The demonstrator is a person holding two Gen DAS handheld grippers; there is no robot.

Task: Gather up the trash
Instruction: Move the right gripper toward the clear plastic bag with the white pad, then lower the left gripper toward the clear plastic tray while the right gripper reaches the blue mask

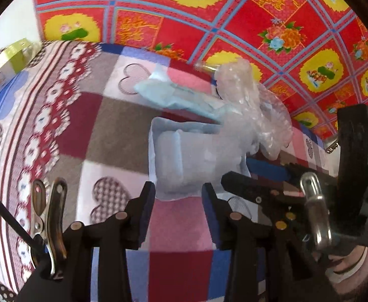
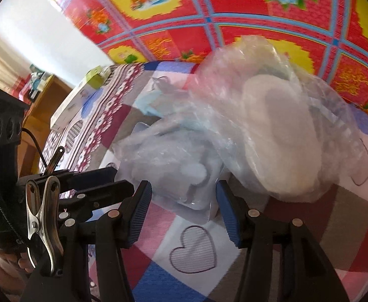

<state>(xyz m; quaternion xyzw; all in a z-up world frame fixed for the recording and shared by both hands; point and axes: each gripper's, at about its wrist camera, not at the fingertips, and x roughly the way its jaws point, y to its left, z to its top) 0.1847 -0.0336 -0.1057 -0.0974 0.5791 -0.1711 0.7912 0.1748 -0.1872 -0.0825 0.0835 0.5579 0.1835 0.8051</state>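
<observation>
Patchwork blanket (image 2: 194, 249): trash bag (image 2: 234, 130) between right hand-held gripper (image 2: 184, 201) jaws.

A plastic bag (image 2: 272, 130) of trash lies on the bed (image 2: 196, 251), and every place here is told from that bag. A folded paper wrapper (image 1: 194, 158) lies against its left side, a crumpled tissue (image 1: 168, 95) just behind that. A box (image 2: 70, 105) sits far left at the bed's edge. Behind the bag hangs a wall cloth (image 2: 234, 7). In front, the left hand-held gripper (image 1: 178, 201) and right hand-held gripper (image 2: 181, 198) stand side by side.
</observation>
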